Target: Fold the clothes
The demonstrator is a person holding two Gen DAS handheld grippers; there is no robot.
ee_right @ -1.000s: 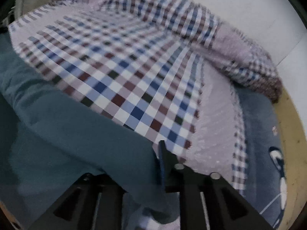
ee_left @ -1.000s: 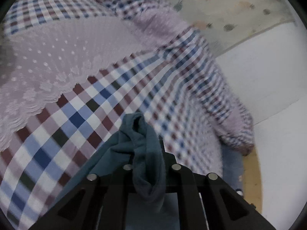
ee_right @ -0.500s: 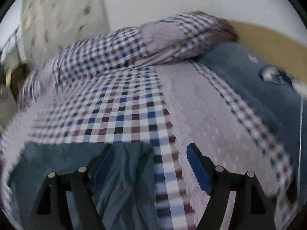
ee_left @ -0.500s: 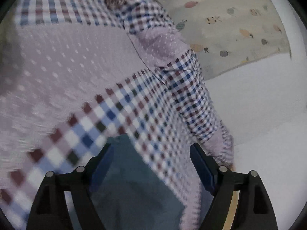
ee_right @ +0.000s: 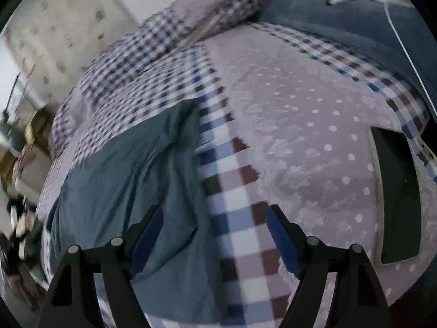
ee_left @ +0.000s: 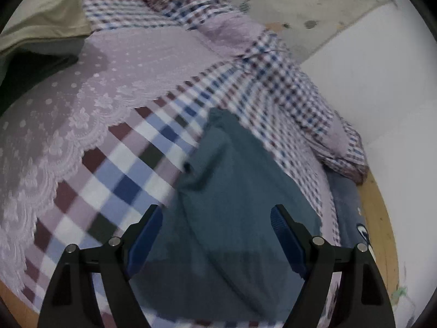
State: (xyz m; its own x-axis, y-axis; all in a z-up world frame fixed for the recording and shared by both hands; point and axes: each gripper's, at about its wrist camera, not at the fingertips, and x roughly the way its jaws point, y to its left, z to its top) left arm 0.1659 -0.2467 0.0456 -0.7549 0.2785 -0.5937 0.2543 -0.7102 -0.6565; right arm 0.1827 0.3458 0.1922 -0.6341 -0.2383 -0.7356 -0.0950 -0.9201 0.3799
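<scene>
A teal garment (ee_left: 229,207) lies flat on the checked bedspread (ee_left: 123,169). My left gripper (ee_left: 215,232) hovers open just above its near part, and nothing sits between the blue pads (ee_left: 144,235). In the right wrist view the same teal garment (ee_right: 131,180) lies creased at lower left. My right gripper (ee_right: 214,235) is open over the garment's right edge and the checked bedspread (ee_right: 237,218), holding nothing.
A rolled checked quilt (ee_left: 295,87) lies along the bed's far side by the white wall. A beige folded cloth (ee_left: 41,24) sits at upper left. A dark tablet-like slab (ee_right: 396,194) rests on the dotted lilac panel. A blue pillow (ee_right: 341,16) lies beyond.
Both grippers let go of the teal garment and opened. It now lies spread on the bedspread, and both cameras have drawn back from it.
</scene>
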